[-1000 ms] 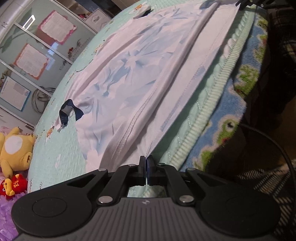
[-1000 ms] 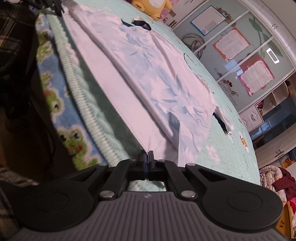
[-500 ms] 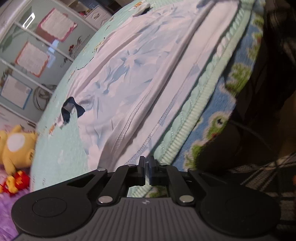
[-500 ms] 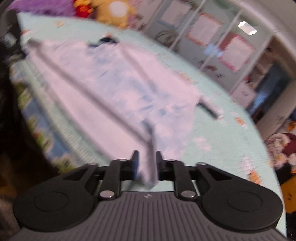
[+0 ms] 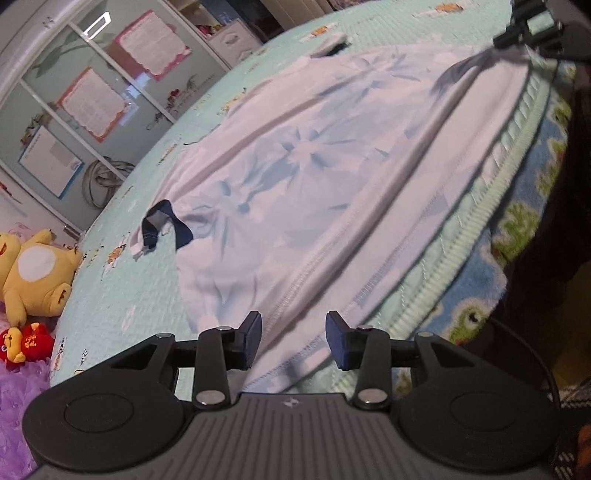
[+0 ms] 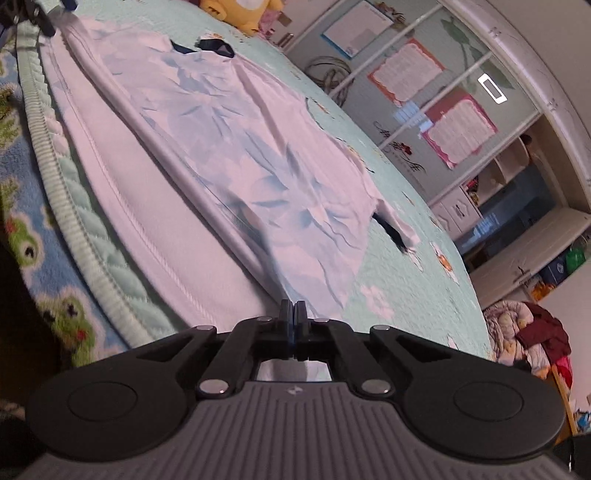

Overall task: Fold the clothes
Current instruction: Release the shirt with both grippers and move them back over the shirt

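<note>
A white T-shirt (image 5: 332, 177) with a pale blue flower print and navy trim lies spread on the mint quilt (image 5: 122, 295); its near hem is folded over in a long ridge. My left gripper (image 5: 293, 325) hovers just above one hem corner. Its jaws are opening and the pads stand apart from the cloth between them. At the far hem corner my right gripper (image 5: 508, 35) is shut on the fabric, which rises to its tips. In the right wrist view the right gripper (image 6: 293, 314) pinches that ridge of the T-shirt (image 6: 240, 140), and the left gripper (image 6: 57, 16) shows at the top left.
A yellow plush toy (image 5: 33, 273) and a small red one (image 5: 22, 339) sit beyond the quilt. A blue frog-patterned blanket (image 5: 517, 236) runs along the bed's edge beside the hem. Wardrobe doors with posters (image 6: 458, 129) stand behind, and a heap of clothes (image 6: 528, 332) lies at the right.
The left jaws have gone from shut on the hem corner to apart, letting it go. The right jaws parted half a second ago and are shut on the fabric again.
</note>
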Demonstrator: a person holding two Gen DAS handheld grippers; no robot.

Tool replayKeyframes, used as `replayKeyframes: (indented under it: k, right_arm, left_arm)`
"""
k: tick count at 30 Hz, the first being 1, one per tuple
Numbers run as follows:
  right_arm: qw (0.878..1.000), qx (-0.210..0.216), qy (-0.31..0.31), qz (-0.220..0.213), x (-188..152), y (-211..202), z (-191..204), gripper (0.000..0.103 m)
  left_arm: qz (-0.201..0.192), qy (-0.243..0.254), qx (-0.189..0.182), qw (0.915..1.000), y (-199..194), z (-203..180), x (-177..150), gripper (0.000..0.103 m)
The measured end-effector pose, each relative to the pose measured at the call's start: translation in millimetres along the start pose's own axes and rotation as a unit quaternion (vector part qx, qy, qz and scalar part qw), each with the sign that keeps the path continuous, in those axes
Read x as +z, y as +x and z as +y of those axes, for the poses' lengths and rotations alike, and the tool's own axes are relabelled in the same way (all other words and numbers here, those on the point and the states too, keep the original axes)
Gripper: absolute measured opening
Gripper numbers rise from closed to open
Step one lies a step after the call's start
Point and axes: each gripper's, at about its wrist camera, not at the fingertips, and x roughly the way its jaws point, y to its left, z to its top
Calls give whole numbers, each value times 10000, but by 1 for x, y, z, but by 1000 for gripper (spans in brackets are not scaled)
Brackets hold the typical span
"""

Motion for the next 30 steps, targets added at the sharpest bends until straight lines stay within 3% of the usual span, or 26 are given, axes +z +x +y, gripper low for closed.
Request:
replayKeyframes:
  k: [16,19,23,26,30]
  right_arm:
    - [9996,233,-7,151,-17,-9,-8,3]
    - [9993,303,210,100,-21,-17,-17,12]
    - [9990,145,407,97,-26,-24,-25,43]
    - [9937,222,1096,38,-26,-26,-39,43]
    - [9666,618,2488,-25,-18,-11,-69,39]
  left_arm:
    - [281,56,-57,9996,-3,-4,-13,45]
    - [324,0,-80,9994,-6,-1,-16,45]
    - [176,-359,-408,9984,-18,6,-14,45]
    - [-18,-711,-572,9958,-22,14,-6,45]
    - [-313,-1217,-597,9903,-13,24,10,46]
